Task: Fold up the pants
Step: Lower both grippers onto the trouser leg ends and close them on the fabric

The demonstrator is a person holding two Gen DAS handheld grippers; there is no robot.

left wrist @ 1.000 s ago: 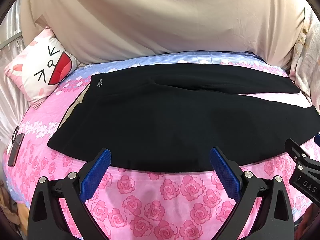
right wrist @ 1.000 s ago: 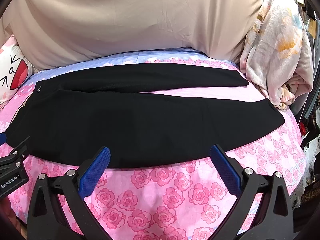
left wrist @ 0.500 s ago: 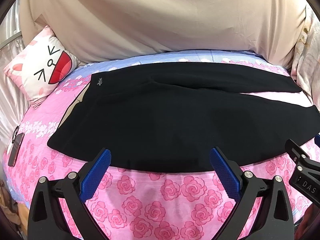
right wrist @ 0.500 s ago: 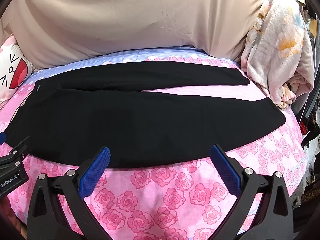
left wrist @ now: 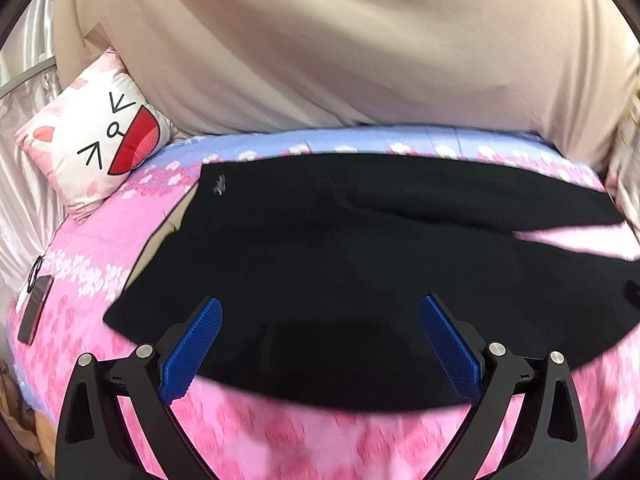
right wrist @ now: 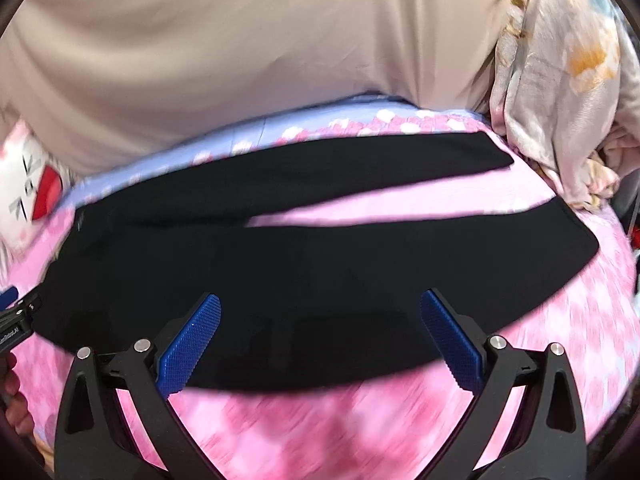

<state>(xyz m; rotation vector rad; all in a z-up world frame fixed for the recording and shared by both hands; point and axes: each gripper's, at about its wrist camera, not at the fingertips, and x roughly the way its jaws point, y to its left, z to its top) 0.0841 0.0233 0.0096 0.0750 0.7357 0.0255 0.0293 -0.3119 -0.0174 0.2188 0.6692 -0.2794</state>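
Pants lie flat across your pink rose bedsheet, waist at the left, both legs running right with a wedge of sheet between them. Your left gripper is spread wide, blue pads over the near hem edge, pinching nothing. Your right gripper is equally spread above the near leg, empty. Further back: a cartoon-face pillow far left, beige fabric backdrop behind, floral cloth pile far right. Frames are motion-blurred.
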